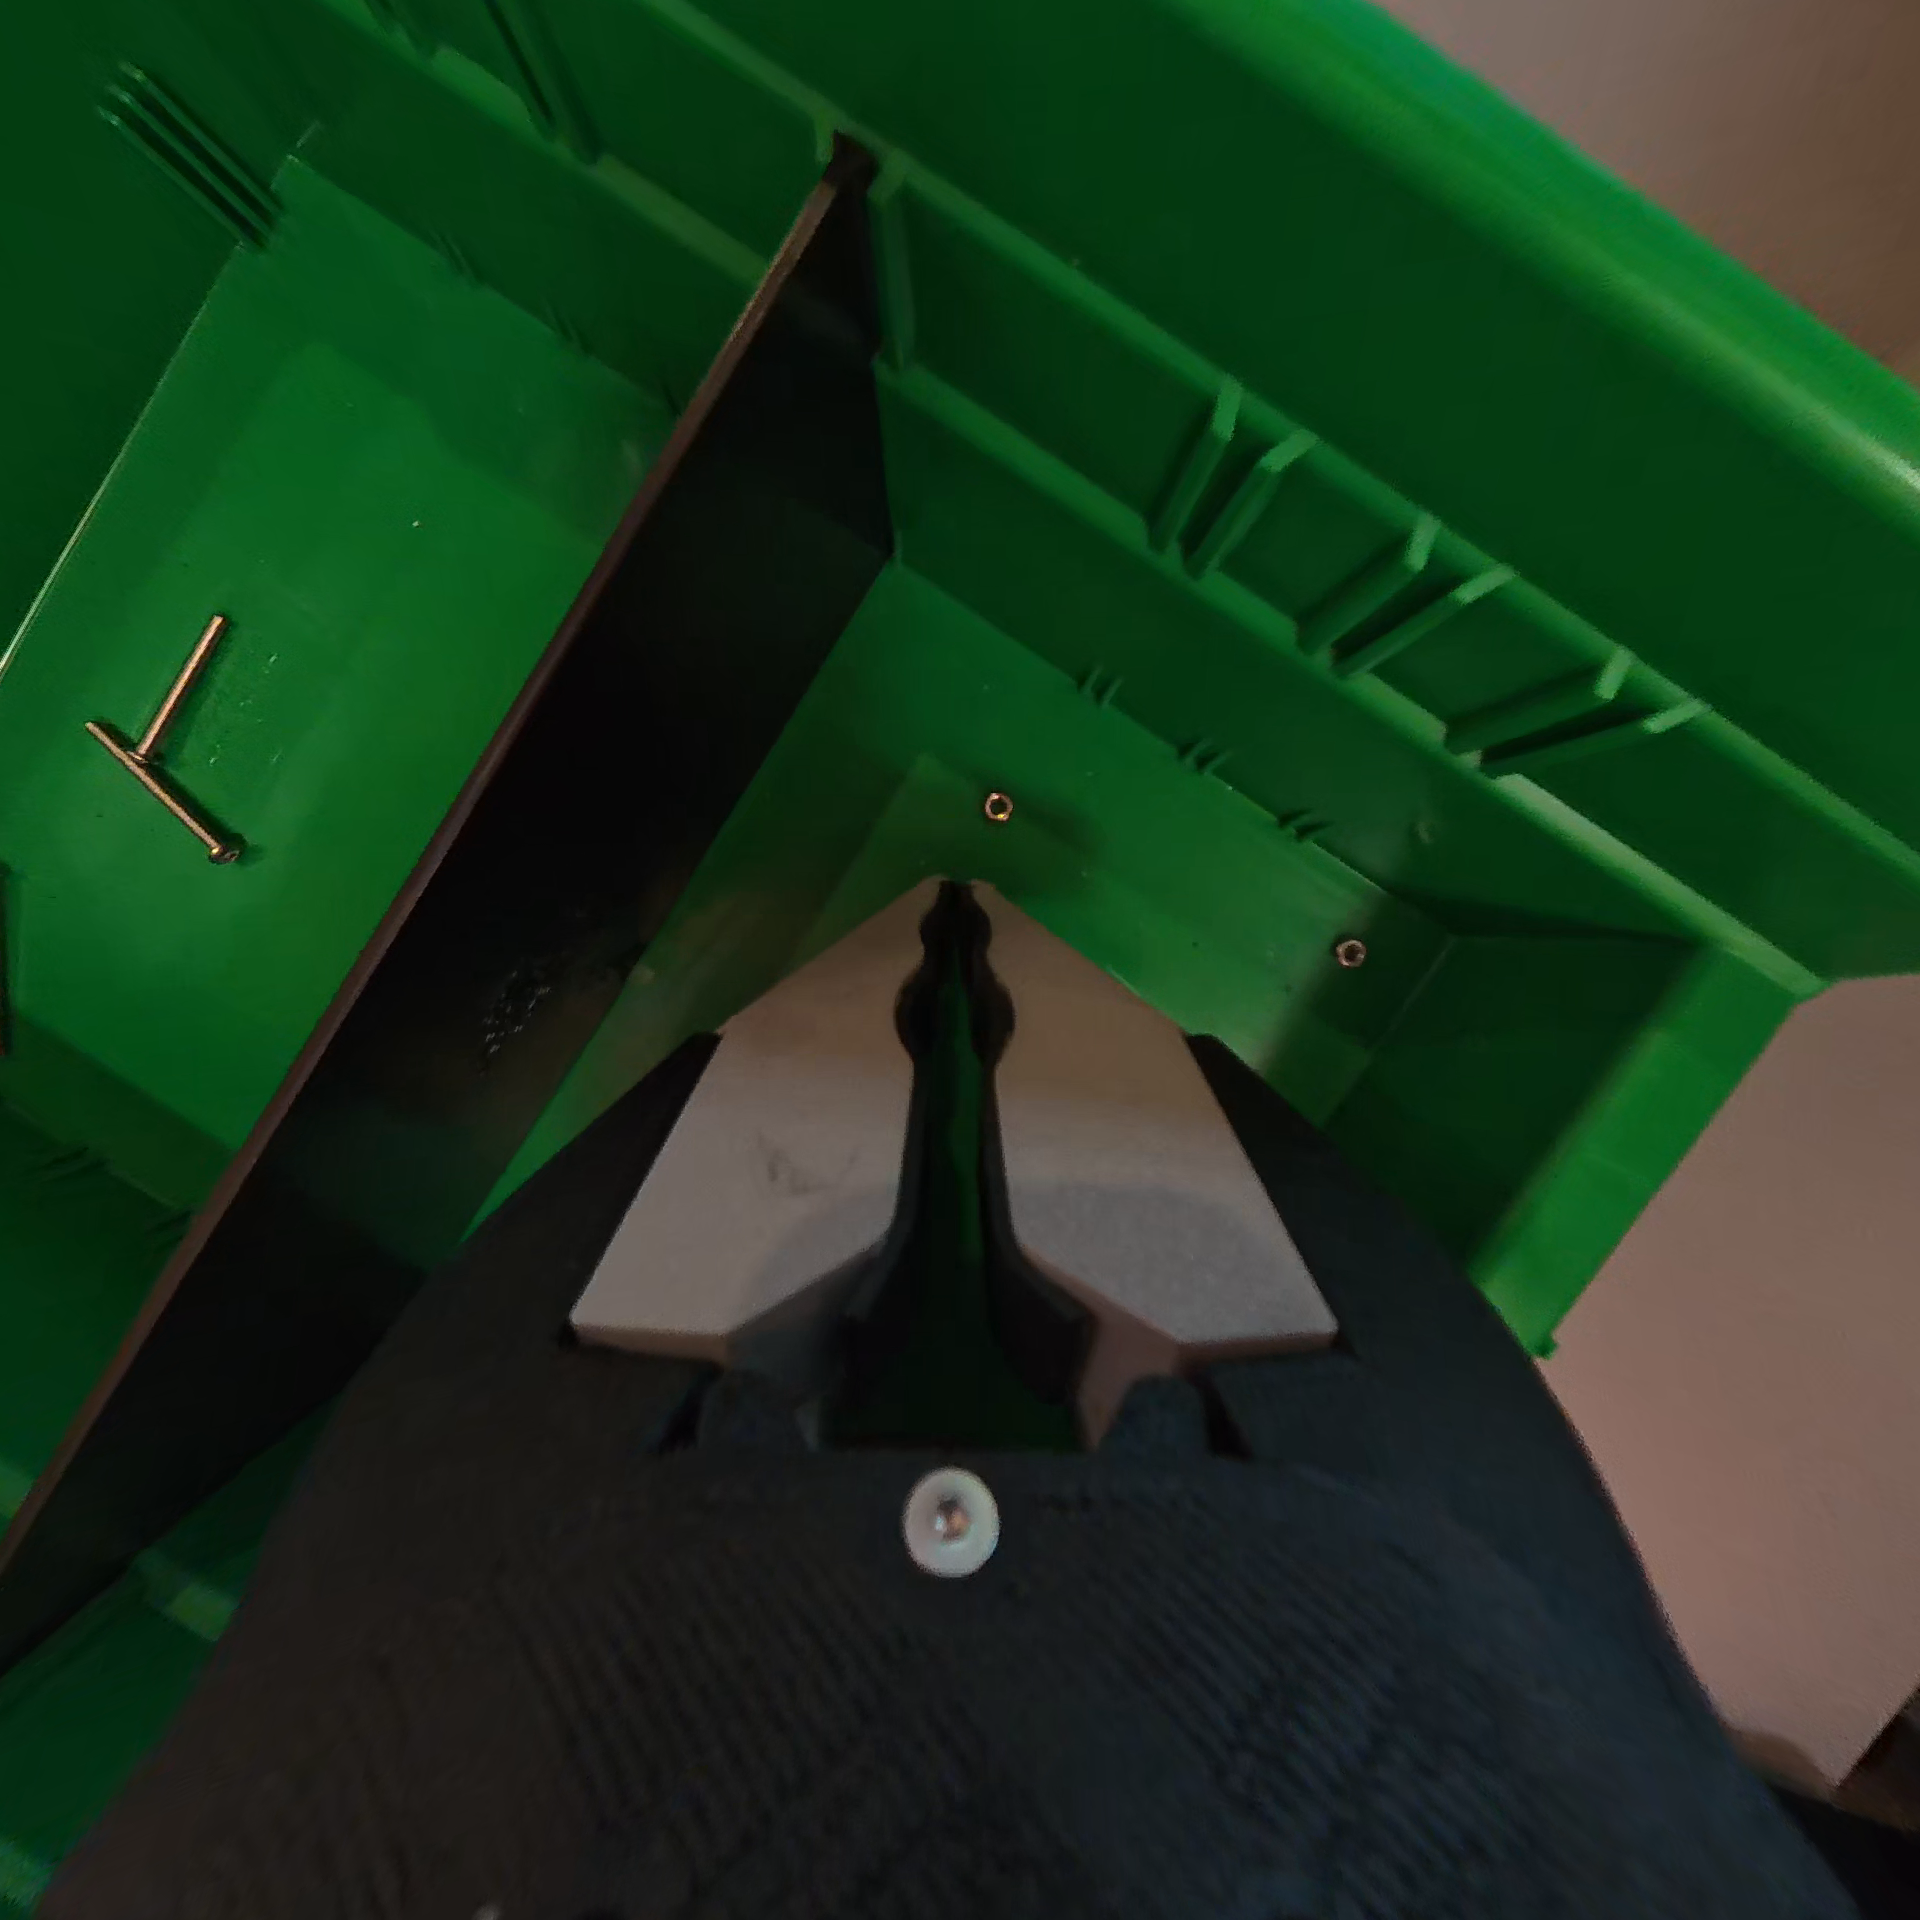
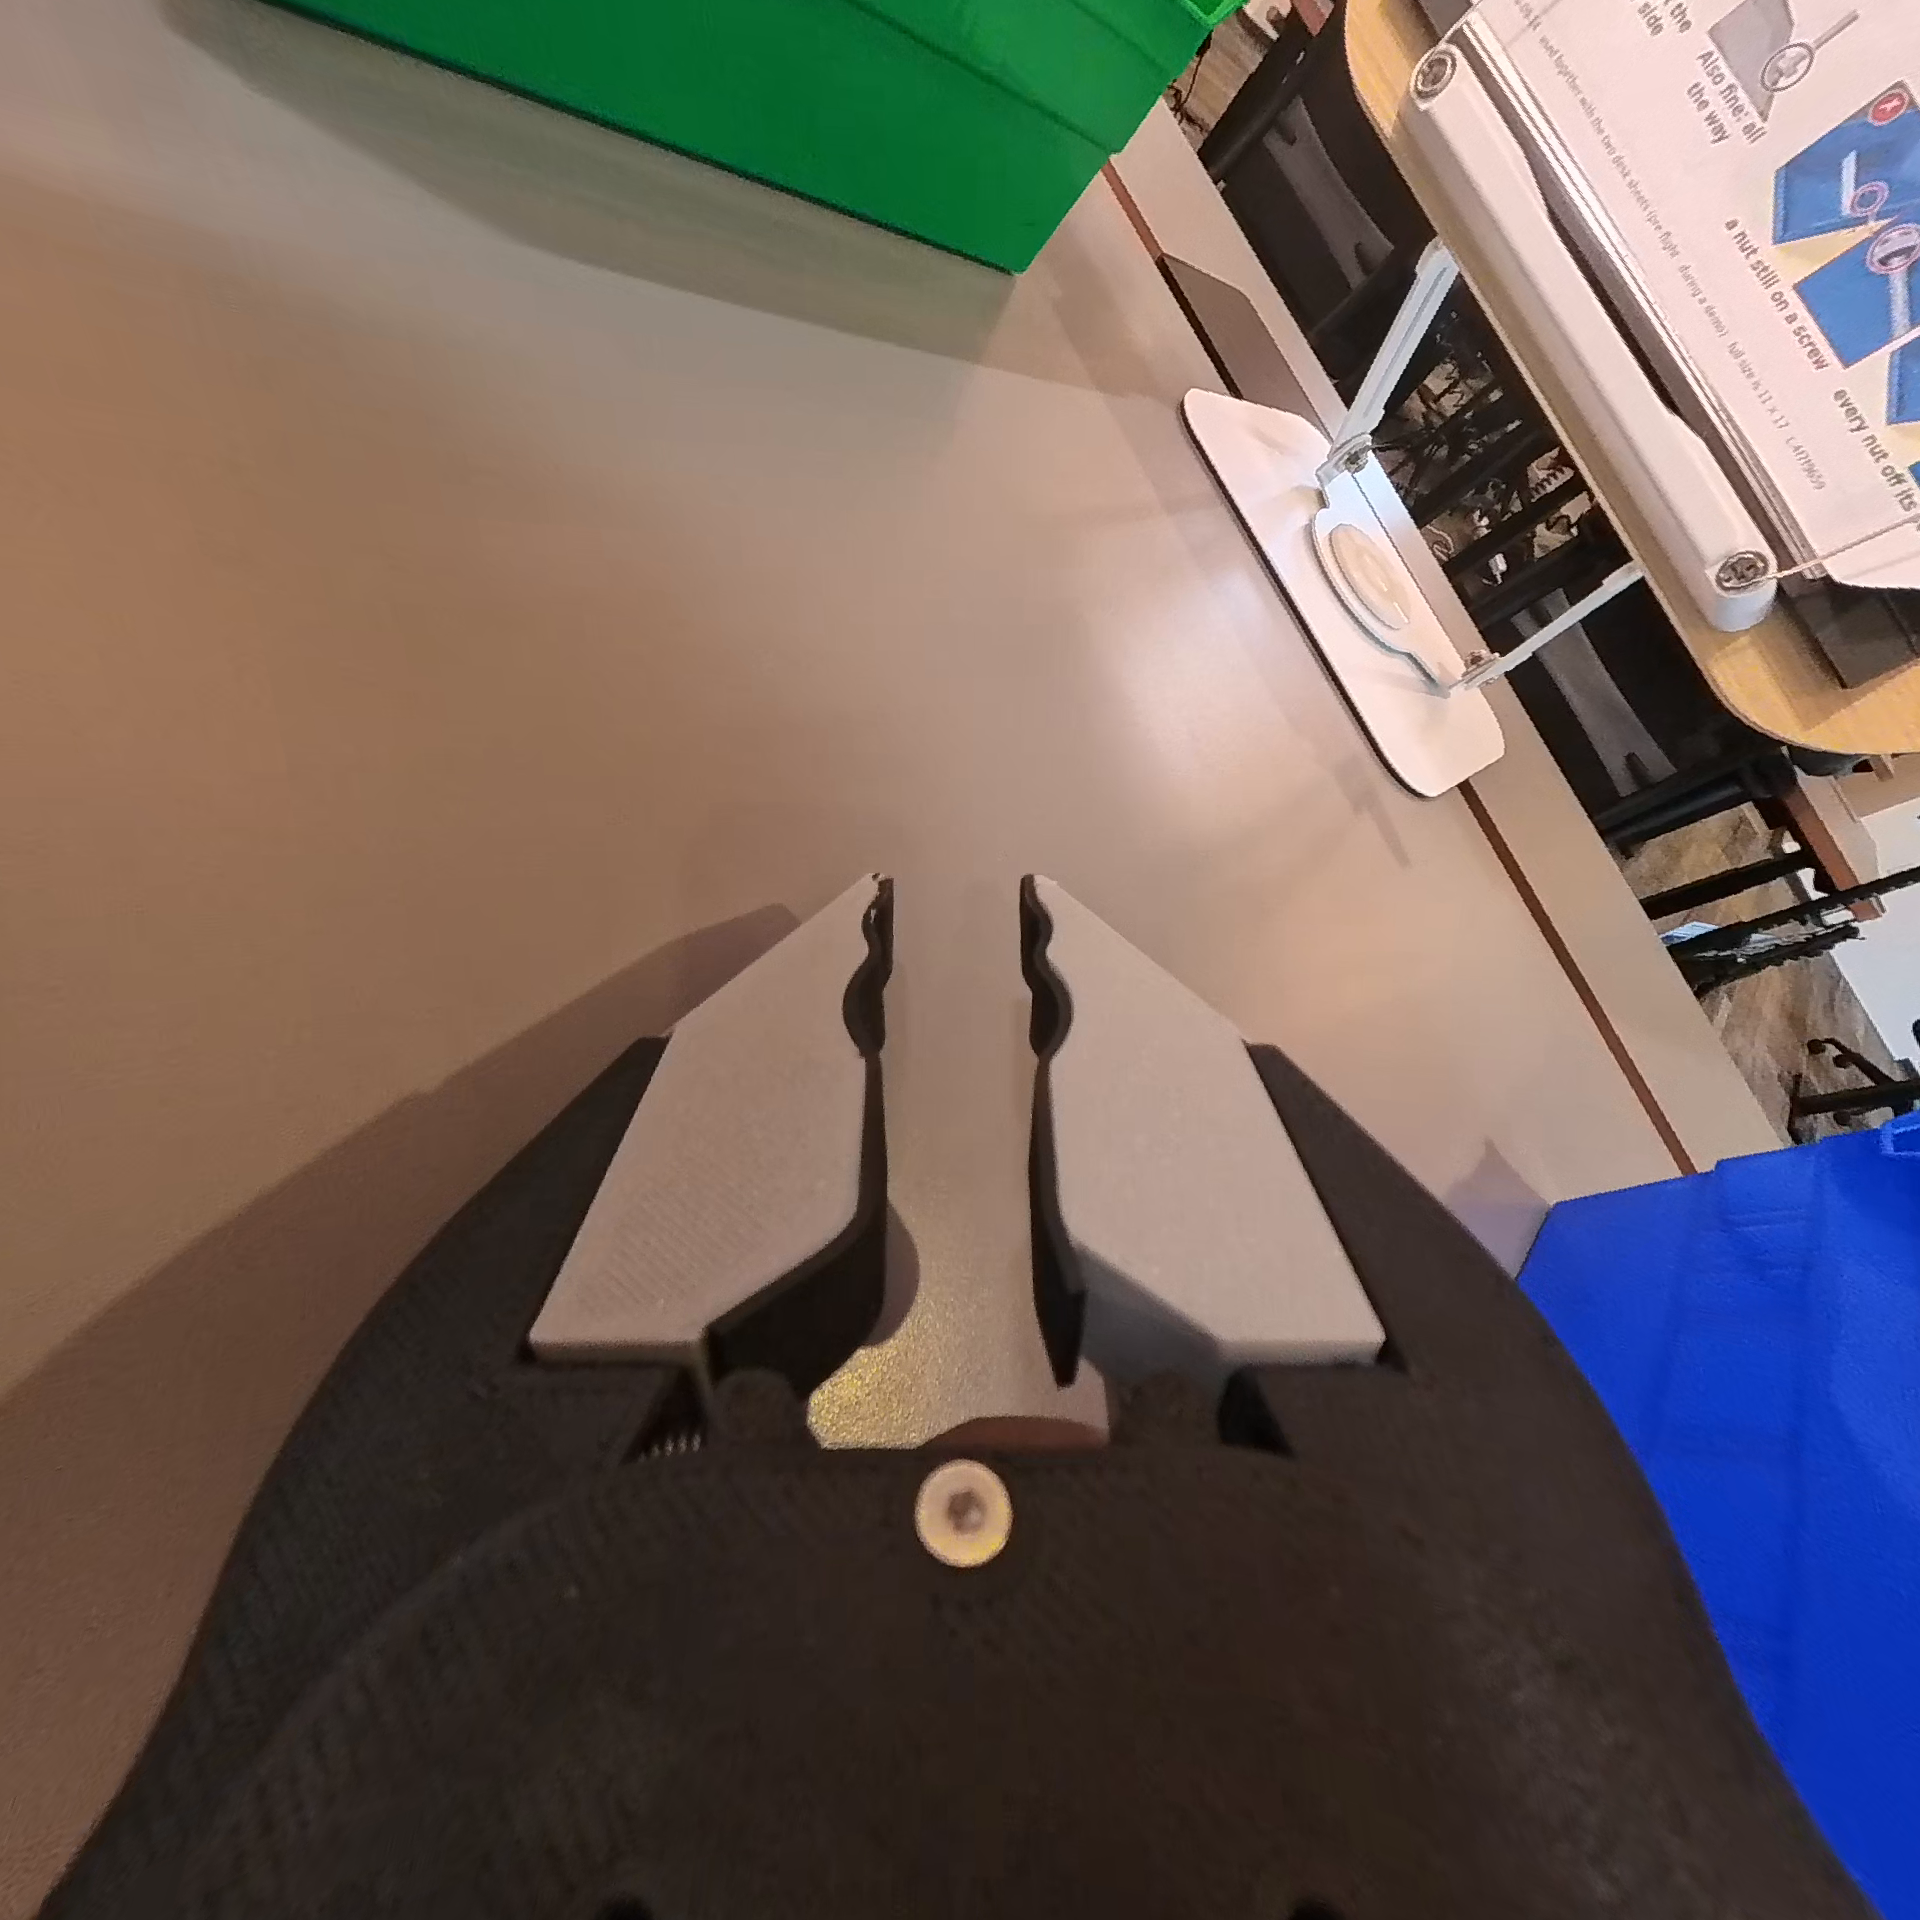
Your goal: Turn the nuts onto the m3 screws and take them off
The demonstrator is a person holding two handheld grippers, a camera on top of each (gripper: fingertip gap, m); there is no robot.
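In the left wrist view, my left gripper point(image 1: 954, 889) is inside a green bin point(image 1: 1351, 260), its tips shut together just above the floor of the right compartment. I see nothing between the tips. Two small brass nuts lie on that floor: one point(image 1: 998, 805) just beyond the tips, another point(image 1: 1351, 951) further right. Two long thin screws point(image 1: 182, 686) point(image 1: 166, 792) lie touching in a T in the left compartment. My right gripper point(image 2: 954, 896) is open and empty over the beige table point(image 2: 468, 623).
A black divider point(image 1: 623, 779) separates the bin's two compartments. In the right wrist view the green bin point(image 2: 727, 104) stands at the far side, a blue bin point(image 2: 1714, 1455) at the right. A white stand point(image 2: 1340, 582) holding a printed sheet sits by the table's right edge. The grippers' ends are close to 30 centimeters from one another.
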